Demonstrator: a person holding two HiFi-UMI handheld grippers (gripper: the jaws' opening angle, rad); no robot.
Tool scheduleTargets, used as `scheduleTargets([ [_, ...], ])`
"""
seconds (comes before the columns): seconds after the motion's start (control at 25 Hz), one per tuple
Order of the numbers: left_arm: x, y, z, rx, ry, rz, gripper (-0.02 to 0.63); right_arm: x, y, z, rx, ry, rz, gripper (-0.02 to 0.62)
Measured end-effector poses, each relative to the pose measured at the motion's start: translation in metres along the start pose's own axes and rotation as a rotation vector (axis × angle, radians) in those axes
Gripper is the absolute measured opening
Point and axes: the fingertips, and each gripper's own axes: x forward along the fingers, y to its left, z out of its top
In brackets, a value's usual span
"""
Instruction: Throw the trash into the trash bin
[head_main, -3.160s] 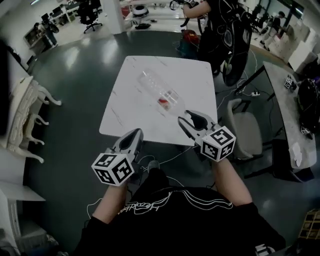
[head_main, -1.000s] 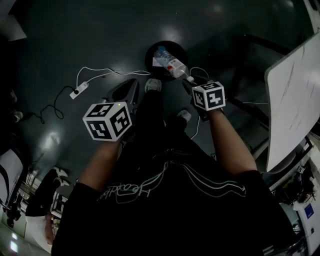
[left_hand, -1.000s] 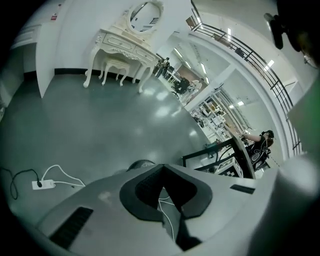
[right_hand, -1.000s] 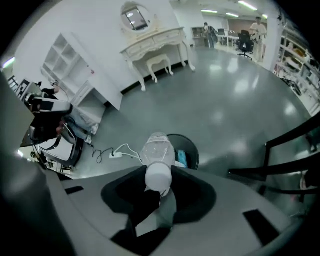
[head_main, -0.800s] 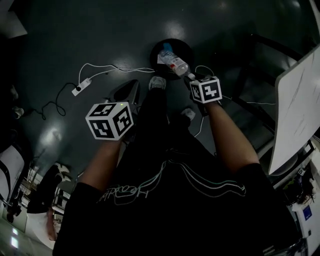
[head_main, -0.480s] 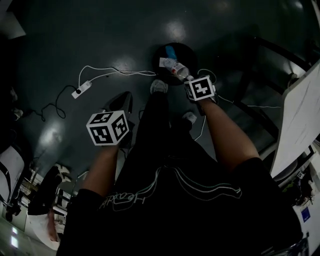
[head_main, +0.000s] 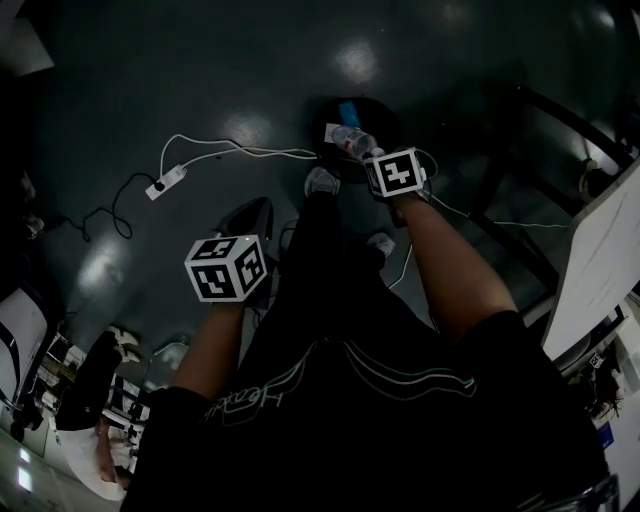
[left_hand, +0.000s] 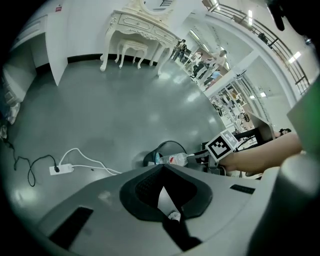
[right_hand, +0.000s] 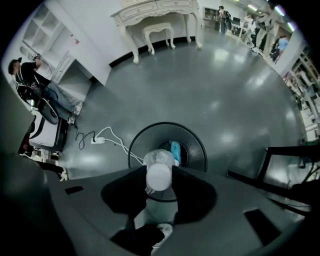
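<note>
- Dark, glossy floor (head_main: 120, 90) fills the scene. A white power strip (head_main: 165, 183) and its cable (head_main: 240, 150) lie on it to the left of the bin. The edge of a white tabletop (head_main: 603, 265) shows at the far right of the head view.
- Black mesh trash bin (right_hand: 199, 146) stands on the floor just ahead of the person's shoe (head_main: 322, 181). A blue scrap (right_hand: 175, 149) lies inside it.
- Right gripper (right_hand: 159, 174) points steeply down, its jaws clamped on the capped neck of a clear plastic bottle (right_hand: 160, 158).
- The bottle hangs base-first over the bin's mouth. I cannot tell whether its base is below the rim.
- Left gripper (left_hand: 161, 171) hangs beside the person's leg, well apart from the bin. Its jaws meet at the tips with nothing between them.
</note>
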Motion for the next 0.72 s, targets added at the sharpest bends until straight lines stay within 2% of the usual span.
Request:
scheduleTargets([
  [0.08,0.002,0.000,0.002,-0.002,0.000,-0.001,0.005,0.003,0.002,0.007,0.020,-0.014,0.026,0.191],
  [0.2,0.004,0.001,0.003,-0.002,0.005,-0.004,0.005,0.008,0.001,0.002,0.080,0.001,0.039,0.269],
  [0.36,0.006,0.000,0.005,-0.005,0.009,-0.009,0.005,-0.003,-0.005,-0.003,0.088,0.022,0.012,0.279],
  [0.48,0.006,-0.002,0.005,-0.001,0.011,-0.010,0.005,-0.018,0.000,-0.010,0.098,0.043,0.027,0.279],
  [0.64,0.009,-0.012,0.004,0.022,0.014,-0.014,0.005,-0.005,-0.017,-0.029,0.107,-0.014,0.004,0.278],
  [0.72,0.011,-0.017,0.002,0.039,0.020,-0.019,0.005,-0.009,-0.017,-0.031,0.144,-0.046,0.016,0.278],
])
